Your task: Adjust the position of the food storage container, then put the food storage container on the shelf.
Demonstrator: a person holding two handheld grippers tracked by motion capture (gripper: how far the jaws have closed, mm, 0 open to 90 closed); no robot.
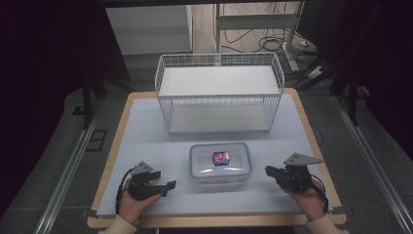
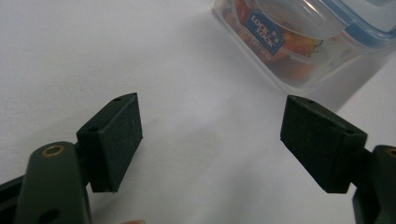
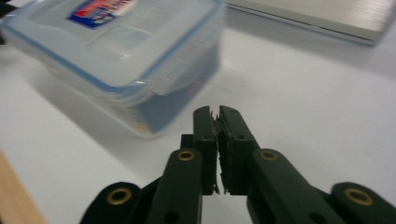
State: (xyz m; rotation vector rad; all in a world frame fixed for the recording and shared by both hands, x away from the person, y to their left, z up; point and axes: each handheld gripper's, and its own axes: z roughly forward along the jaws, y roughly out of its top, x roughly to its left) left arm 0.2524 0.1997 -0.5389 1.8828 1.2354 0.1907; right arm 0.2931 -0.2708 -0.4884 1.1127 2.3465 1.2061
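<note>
A clear lidded food container (image 1: 220, 165) with a blue seal and a red-and-blue label sits on the white mat, front centre. My left gripper (image 1: 169, 185) rests to its left, jaws wide open with nothing between them. In the left gripper view it (image 2: 212, 100) points at bare mat, with the container (image 2: 299, 42) ahead and to the right. My right gripper (image 1: 269, 171) is just right of the container. In the right gripper view its jaws (image 3: 215, 112) stand together with nothing held, a short way from the container's (image 3: 116, 51) near corner.
A white wire basket (image 1: 219, 100) stands behind the container at the back of the table, and its base (image 3: 327, 16) shows far off in the right gripper view. The white mat (image 1: 146, 146) covers a wooden table whose edges lie close beside both hands.
</note>
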